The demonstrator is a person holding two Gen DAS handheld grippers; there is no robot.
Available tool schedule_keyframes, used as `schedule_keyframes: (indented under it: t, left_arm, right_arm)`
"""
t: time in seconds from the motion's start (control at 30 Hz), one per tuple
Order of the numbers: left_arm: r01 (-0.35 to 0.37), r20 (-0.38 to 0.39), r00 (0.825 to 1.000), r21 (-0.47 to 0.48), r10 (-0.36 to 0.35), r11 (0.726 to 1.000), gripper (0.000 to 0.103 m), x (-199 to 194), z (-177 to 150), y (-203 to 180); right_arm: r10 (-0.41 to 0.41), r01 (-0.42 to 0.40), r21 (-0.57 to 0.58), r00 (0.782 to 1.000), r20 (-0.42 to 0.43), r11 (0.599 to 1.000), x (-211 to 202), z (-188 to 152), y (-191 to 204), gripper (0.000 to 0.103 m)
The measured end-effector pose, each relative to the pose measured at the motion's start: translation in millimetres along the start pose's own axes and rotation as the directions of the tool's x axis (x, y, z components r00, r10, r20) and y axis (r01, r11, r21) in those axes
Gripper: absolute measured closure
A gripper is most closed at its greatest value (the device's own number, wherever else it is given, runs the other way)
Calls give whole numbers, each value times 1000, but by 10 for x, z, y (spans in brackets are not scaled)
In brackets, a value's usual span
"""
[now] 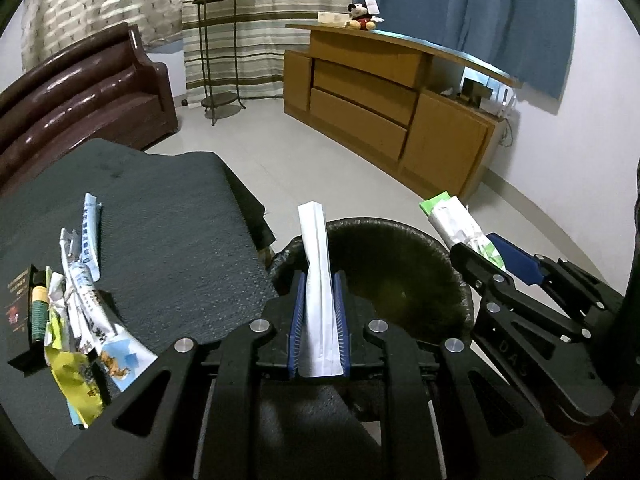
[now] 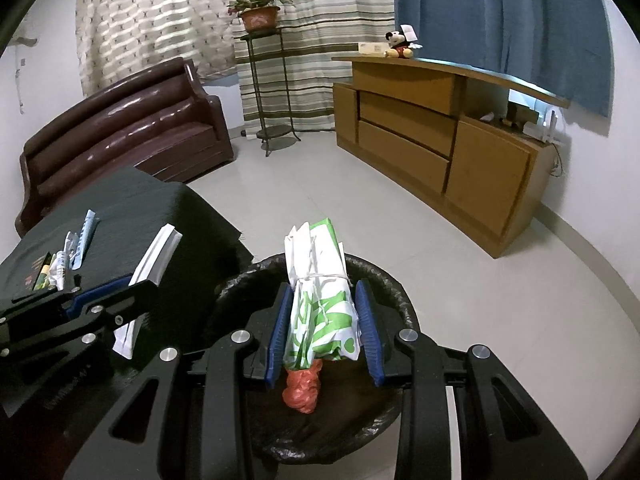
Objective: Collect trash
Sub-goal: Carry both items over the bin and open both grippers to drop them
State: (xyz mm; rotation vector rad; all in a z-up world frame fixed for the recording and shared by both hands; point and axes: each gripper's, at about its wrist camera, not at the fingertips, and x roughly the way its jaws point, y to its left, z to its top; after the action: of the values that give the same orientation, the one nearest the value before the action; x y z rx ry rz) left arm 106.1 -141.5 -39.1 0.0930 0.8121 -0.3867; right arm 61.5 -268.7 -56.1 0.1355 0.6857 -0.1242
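**Both grippers loaded, poised at the bin**

Jaws on both tools are closed on trash. Left gripper (image 1: 319, 300) pinches a flat white paper packet (image 1: 316, 264) narrowly between its blue pads, the packet standing up and away past the fingertips. Right gripper (image 2: 323, 320) clamps a bulkier white-and-green bag (image 2: 320, 300), folded and tied round with string, jaws set wider to suit.

Positions: the black-lined bin (image 2: 384, 280) sits on the pale floor, just right of the dark cloth-covered table (image 1: 168, 208). Right gripper's load hangs over the bin's mouth; a crumpled red bag (image 2: 303, 390) already lies inside, below it. Left gripper's packet is at the bin's near-left rim, not clearly over the opening.

More trash remains on the table's left: a heap of wrappers (image 1: 86, 320), blue-white, yellow and green, beside a dark box (image 1: 18, 304).

Step in hand, as I judge it: carry-to-bin done, release pending. Next move calls for opening the right jaws so the bag drops clear, and bringing the left packet further over the opening before letting go. Then back to the heap.

Writing: raised letters on the right gripper's arm look like "DAS"; print on the wrappers and dark box is too small to read. No brand made out on the green bag.
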Motion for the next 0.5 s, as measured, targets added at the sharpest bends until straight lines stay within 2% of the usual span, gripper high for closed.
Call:
schedule_keyframes:
  t: [0.23, 0.33, 0.5]
  left_arm:
    - [-6, -5, 1000, 1, 6, 1000, 86, 47, 24, -22]
    - [-7, -3, 1000, -2, 7, 1000, 71, 49, 23, -9]
    - [-6, 5, 1000, -7, 6, 1000, 67, 35, 31, -2]
  right_arm:
    - [-10, 10, 19, 1000, -7, 1000, 22, -2, -44, 66]
    - [-10, 11, 25, 1000, -4, 1000, -1, 3, -42, 65]
    - [-11, 11, 25, 1000, 6, 1000, -26, 19, -48, 63]
